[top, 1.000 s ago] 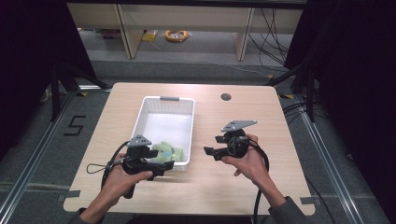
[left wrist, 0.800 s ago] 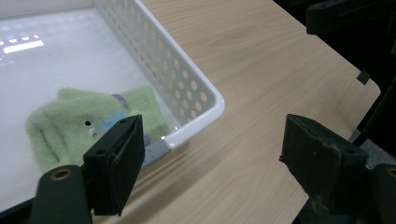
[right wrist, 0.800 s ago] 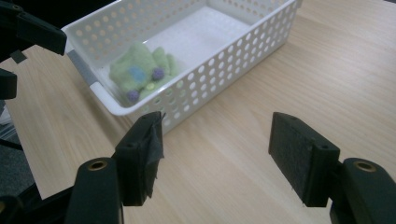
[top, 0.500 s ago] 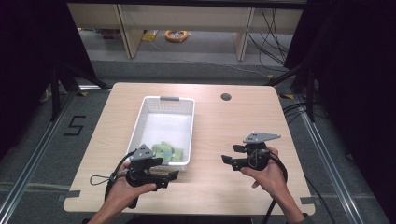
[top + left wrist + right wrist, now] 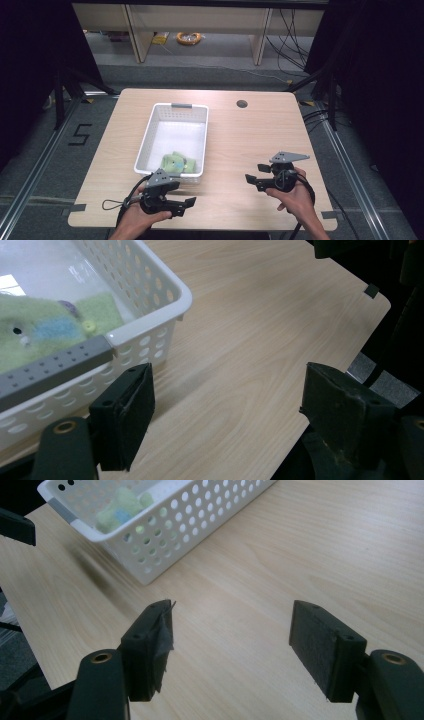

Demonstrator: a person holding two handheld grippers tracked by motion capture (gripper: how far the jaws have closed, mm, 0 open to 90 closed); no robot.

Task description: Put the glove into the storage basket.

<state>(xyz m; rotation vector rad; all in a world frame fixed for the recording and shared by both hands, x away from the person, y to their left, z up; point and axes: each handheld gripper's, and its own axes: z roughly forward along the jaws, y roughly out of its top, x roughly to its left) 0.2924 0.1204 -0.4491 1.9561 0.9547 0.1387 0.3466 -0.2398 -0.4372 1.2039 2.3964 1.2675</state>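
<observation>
You are holding the left gripper (image 5: pixel 187 204) over the near left part of the surface (image 5: pixel 240 145), just in front of the basket's (image 5: pixel 150 132) near end. Its jaws are standing wide apart with nothing between them; in the left gripper view (image 5: pixel 227 425) bare wood is showing in the gap, and the basket's (image 5: pixel 150 335) near corner is sitting just beyond one jaw.

The green toy (image 5: pixel 176 163) is lying inside the basket at its near end, against the near wall. The left gripper view is showing it (image 5: pixel 45 335) close behind the grey handle (image 5: pixel 55 367).

You are holding the right gripper (image 5: pixel 252 174) over the near right part of the surface, well apart from the basket. Its jaws are also standing apart and empty (image 5: pixel 232 640), pointing toward the basket (image 5: pixel 165 525).
</observation>
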